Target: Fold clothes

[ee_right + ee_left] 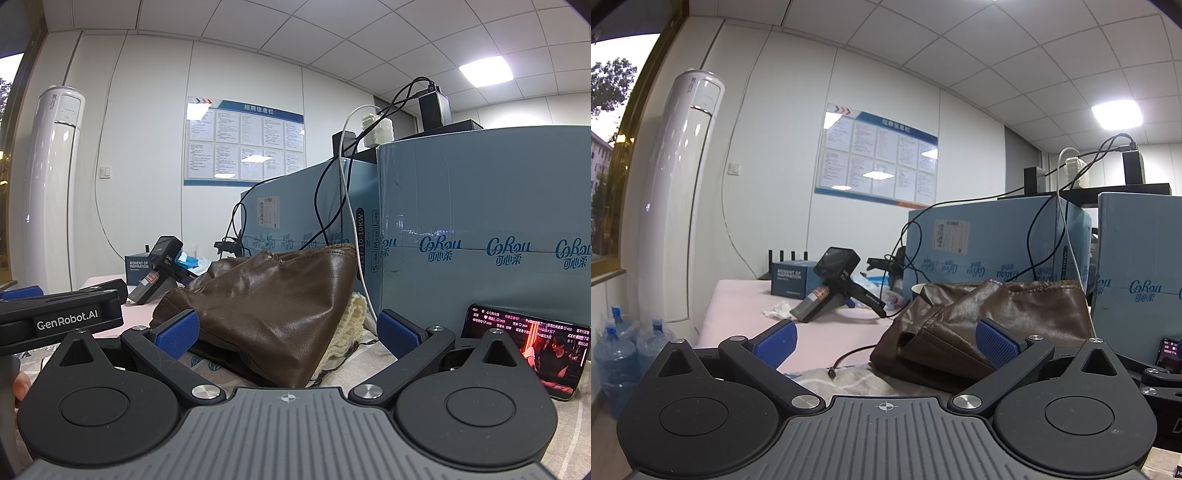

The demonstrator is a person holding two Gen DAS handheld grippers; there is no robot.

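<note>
We have a brown leather jacket (273, 299) lying in a rumpled heap on the table (746, 306), right up against the blue cardboard boxes (480, 221), with a cream knitted piece (351, 325) tucked under its right edge. Both claws point level at it. Our left gripper (886, 341) has its jaws spread as wide as they go, with nothing between them; our right gripper (288, 332) is just as wide, the heap sitting just ahead of its blue pads (177, 332) but not pinched.

We judge the leather to be heavy for clothing, thick and limp but springy: it will hold bulky folds, resist sharp creases and tend to slide back open. Its smooth shine suggests it may slip between the pads, so we would bite deep on a stitched seam or hem, such as the folded edge (945, 343) facing the left claw, not on a smooth panel. A white cable (354, 229) hangs down just beside the jacket, and a phone (528, 354) leans nearby; we should lift clear of both.
</note>
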